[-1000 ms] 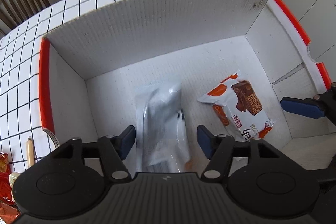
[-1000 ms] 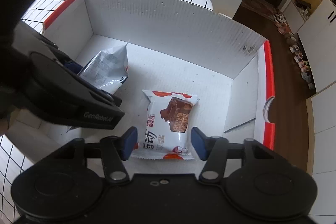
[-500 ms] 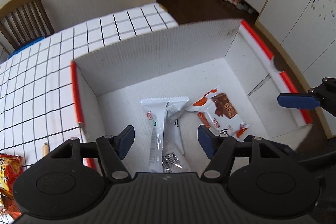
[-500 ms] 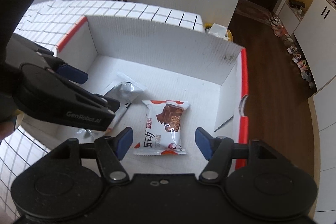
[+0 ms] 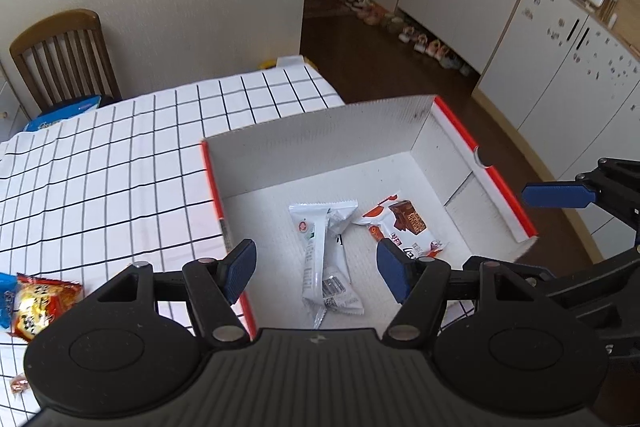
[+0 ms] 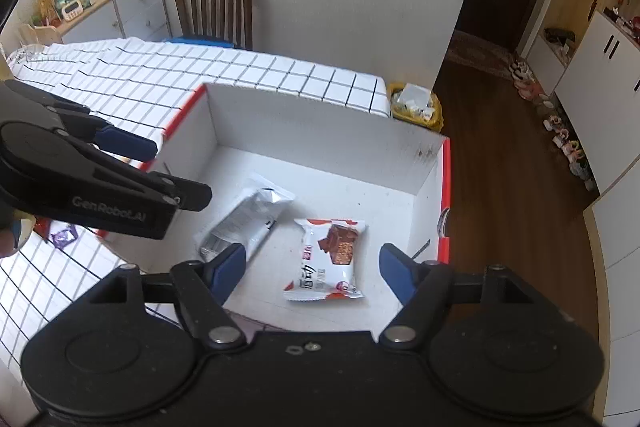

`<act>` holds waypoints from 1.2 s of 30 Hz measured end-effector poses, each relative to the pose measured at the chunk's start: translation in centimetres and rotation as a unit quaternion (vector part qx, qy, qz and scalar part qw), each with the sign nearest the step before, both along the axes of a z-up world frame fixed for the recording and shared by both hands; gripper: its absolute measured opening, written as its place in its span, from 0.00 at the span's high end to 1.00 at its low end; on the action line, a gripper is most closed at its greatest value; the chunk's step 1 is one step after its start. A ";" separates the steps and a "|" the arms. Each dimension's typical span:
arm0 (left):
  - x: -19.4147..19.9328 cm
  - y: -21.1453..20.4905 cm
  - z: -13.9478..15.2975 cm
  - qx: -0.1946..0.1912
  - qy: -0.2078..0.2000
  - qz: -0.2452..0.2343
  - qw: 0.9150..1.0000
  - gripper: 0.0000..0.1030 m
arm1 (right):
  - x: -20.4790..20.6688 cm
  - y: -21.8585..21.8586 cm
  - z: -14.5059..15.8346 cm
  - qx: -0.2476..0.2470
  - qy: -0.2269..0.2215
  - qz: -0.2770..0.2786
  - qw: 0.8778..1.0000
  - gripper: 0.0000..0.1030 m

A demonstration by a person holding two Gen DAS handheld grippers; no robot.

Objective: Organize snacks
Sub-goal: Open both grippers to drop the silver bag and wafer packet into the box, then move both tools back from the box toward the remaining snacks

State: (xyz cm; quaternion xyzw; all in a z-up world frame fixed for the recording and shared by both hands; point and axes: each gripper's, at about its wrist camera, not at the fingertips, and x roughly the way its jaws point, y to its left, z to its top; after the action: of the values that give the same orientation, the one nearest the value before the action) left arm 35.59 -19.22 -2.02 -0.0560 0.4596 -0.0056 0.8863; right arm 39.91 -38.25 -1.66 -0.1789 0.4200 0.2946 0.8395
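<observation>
Desk (image 5: 120, 163), grid-checked cloth. White box (image 6: 312, 123) with red rim at its near corner. Inside, two packets apart on the floor: silver packet (image 6: 244, 223) at 9 o'clock, chocolate snack packet (image 6: 328, 259) at 3. Left gripper (image 5: 316, 267) released, empty, above box. Right gripper (image 6: 310, 267) empty, jaws just been opening.

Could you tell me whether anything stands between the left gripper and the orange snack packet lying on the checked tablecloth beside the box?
Nothing visible does. The orange snack packet lies in the open on the tablecloth, outside the box, and the left gripper is open and empty above the box.
</observation>
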 end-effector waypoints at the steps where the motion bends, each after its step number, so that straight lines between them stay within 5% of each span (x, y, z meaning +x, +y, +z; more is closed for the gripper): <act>1: -0.5 0.3 0.3 -0.002 -0.004 0.000 1.000 0.36 | -0.3 0.1 0.3 0.004 -0.002 0.000 1.000 0.26; 18: -10.2 6.4 4.0 -0.002 -0.072 -0.010 0.997 0.30 | -6.8 3.4 4.5 0.071 -0.039 -0.027 0.996 0.11; 30: -16.7 13.2 4.4 0.013 -0.119 -0.001 0.993 0.28 | -12.1 7.7 5.1 0.135 -0.043 -0.041 0.989 0.00; 36: -19.1 16.9 3.8 0.002 -0.131 0.007 0.991 0.19 | -14.4 11.0 4.4 0.149 -0.038 -0.043 0.987 0.00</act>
State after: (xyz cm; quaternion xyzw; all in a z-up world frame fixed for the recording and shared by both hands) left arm 16.50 -2.28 1.82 -0.0566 0.3392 -0.0058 0.9390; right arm 25.49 -27.26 2.76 -0.0444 0.3465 0.3108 0.8839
